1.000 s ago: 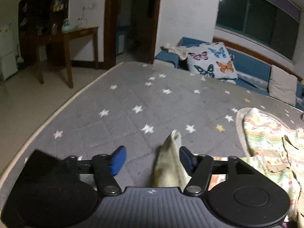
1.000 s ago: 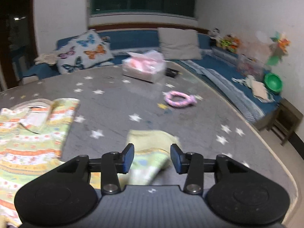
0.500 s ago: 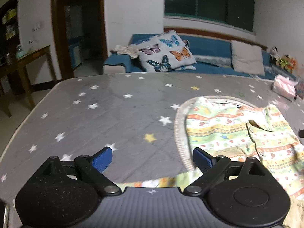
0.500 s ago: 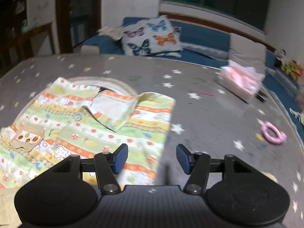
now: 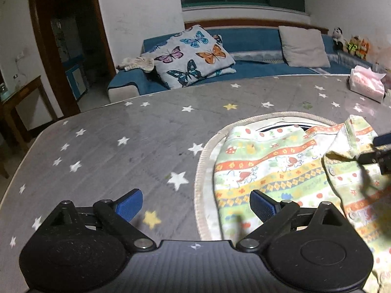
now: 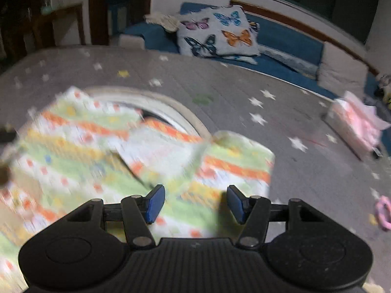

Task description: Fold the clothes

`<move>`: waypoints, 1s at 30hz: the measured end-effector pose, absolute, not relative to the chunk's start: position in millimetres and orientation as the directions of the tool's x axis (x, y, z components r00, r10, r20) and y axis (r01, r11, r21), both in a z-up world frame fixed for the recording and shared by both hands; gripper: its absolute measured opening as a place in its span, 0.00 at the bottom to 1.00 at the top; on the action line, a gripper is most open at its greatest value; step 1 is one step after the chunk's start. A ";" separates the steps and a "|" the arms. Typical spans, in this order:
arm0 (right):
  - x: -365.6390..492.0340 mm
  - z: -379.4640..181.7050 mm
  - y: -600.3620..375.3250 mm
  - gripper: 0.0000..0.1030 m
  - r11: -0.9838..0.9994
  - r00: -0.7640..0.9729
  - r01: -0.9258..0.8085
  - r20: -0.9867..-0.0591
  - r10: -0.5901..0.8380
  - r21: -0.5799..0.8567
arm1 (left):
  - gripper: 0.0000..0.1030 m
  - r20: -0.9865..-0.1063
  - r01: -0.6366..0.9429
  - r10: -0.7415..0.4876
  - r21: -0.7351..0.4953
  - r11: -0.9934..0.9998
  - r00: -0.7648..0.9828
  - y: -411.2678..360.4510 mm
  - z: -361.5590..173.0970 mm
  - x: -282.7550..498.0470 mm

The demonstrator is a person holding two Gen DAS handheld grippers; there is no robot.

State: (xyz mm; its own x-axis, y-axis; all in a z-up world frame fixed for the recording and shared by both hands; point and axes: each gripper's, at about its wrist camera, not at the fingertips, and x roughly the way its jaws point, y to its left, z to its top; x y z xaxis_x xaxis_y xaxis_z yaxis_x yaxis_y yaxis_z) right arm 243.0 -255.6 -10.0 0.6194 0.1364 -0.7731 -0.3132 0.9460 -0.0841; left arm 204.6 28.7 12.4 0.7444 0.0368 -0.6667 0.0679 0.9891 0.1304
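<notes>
A patterned garment (image 5: 281,166) with green, yellow and orange stripes lies spread on the grey star mat (image 5: 136,136), over a round pale rug (image 5: 202,168). My left gripper (image 5: 195,205) is open above the rug's left edge, with its right pad at the garment's near edge. In the right wrist view, which is blurred, my right gripper (image 6: 194,204) hangs open over the garment (image 6: 146,151), near its folded right part. Neither gripper holds cloth. At the right edge of the left wrist view the other gripper (image 5: 377,151) shows above the garment.
A blue sofa (image 5: 249,46) runs along the far side with a butterfly pillow (image 5: 190,56) and a grey cushion (image 5: 303,46). A pink tissue pack (image 5: 366,85) sits at the mat's far right. A pink ring (image 6: 383,212) lies on the mat. A wooden table (image 5: 19,100) stands left.
One second ago each gripper had yellow-green cloth between its pads. Both have since let go, opened wider and swung back over the spread garment.
</notes>
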 end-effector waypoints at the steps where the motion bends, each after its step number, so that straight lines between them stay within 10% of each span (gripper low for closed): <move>1: 249.5 -8.5 -254.1 0.56 0.948 0.616 -0.314 -0.772 0.157 -0.058 | 0.93 -0.669 0.072 0.036 0.133 0.988 0.743 26.5 11.1 208.8; 12: 282.8 20.7 -260.5 0.56 0.922 0.602 -0.322 -0.705 0.375 0.215 | 0.94 -0.656 0.098 0.083 0.234 0.967 0.750 0.7 -4.6 252.2; 21: 259.4 13.8 -267.5 0.56 0.930 0.650 -0.286 -0.760 0.009 -0.233 | 0.94 -0.642 0.031 0.144 0.253 0.967 0.753 14.3 -6.1 270.6; 30: 248.6 -11.5 -257.4 0.56 0.886 0.638 -0.306 -0.766 -0.081 -0.348 | 0.94 -0.636 0.029 0.137 0.243 0.969 0.759 22.2 1.6 264.6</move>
